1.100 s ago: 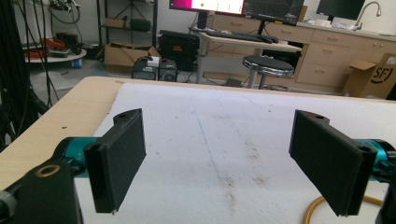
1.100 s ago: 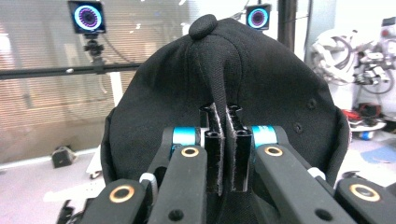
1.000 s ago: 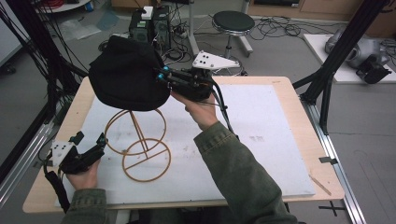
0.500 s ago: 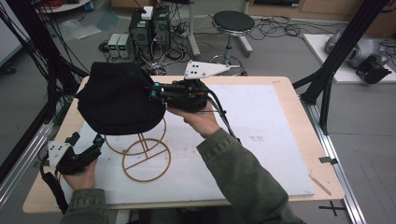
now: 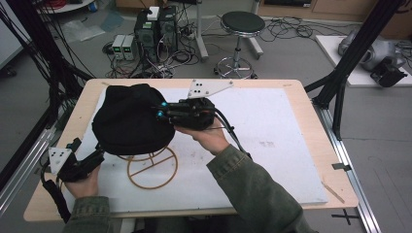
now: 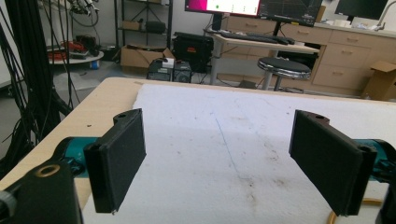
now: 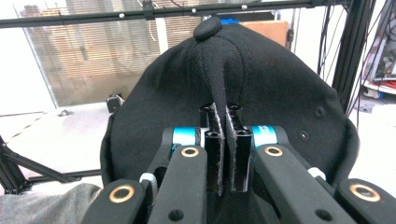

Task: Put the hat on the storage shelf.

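A black cap (image 5: pixel 127 124) hangs over the top of a tan wire hat stand (image 5: pixel 151 171), whose round base lies on the white sheet; the stand's upper ring is mostly hidden under the cap. My right gripper (image 5: pixel 161 113) is shut on a pinched fold of the cap's crown, and in the right gripper view the fold rises between the jaws (image 7: pixel 223 128) up to the cap's (image 7: pixel 280 79) top button. My left gripper (image 5: pixel 97 156) rests at the table's near left, just left of the stand's base. Its jaws stand wide open (image 6: pixel 222 144) over bare sheet, with a bit of the stand (image 6: pixel 369 203) beside the right jaw.
A white sheet (image 5: pixel 277 126) covers most of the wooden table (image 5: pixel 311 97). Black frame posts (image 5: pixel 340 73) stand at both sides. Behind the table are a stool (image 5: pixel 242 23), computer boxes (image 5: pixel 155 29) and floor cables.
My right gripper has carried the cap down and toward the near left, so it now covers the stand's upper ring. The left gripper has stayed put.
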A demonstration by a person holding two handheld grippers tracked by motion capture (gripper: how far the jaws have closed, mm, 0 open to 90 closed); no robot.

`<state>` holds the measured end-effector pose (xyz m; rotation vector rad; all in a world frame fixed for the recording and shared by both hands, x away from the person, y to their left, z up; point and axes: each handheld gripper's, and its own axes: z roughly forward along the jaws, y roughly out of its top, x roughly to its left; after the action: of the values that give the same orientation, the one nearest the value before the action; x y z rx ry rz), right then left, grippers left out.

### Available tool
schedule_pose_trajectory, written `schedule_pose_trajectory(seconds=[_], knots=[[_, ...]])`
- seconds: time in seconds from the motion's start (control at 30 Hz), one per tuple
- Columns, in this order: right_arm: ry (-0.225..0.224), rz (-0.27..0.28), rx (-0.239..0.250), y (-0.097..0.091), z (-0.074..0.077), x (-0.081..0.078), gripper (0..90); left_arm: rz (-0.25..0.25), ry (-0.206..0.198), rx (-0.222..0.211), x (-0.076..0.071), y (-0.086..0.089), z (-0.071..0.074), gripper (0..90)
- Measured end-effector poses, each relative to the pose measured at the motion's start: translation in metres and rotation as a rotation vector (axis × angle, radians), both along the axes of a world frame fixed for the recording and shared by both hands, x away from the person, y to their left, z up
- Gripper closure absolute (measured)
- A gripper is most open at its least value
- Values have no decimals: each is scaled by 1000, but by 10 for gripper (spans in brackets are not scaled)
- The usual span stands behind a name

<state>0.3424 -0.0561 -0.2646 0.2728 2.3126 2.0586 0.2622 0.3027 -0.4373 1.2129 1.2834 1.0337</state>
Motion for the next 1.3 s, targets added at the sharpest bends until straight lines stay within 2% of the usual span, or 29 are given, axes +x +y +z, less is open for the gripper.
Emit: schedule_pose_trajectory(seconds=[0.13, 0.5, 0.67, 0.83, 1.17, 1.3], knots=[[20, -3, 6, -1, -6, -2, 879, -5, -1, -3, 0, 0, 0, 187], [4, 2, -19, 3, -7, -10, 879, -2, 0, -11, 0, 1, 0, 188], [21, 6, -24, 4, -9, -10, 876, -6, 3, -15, 1, 2, -1, 188], [19, -2, -28, 5, -9, -11, 869, -7, 3, -22, 1, 2, -1, 188], [24, 0, -28, 7, -10, -12, 809, -10, 3, -26, 1, 1, -1, 188], [30, 2, -35, 7, -11, -13, 750, -11, 3, -26, 1, 1, -1, 187]])
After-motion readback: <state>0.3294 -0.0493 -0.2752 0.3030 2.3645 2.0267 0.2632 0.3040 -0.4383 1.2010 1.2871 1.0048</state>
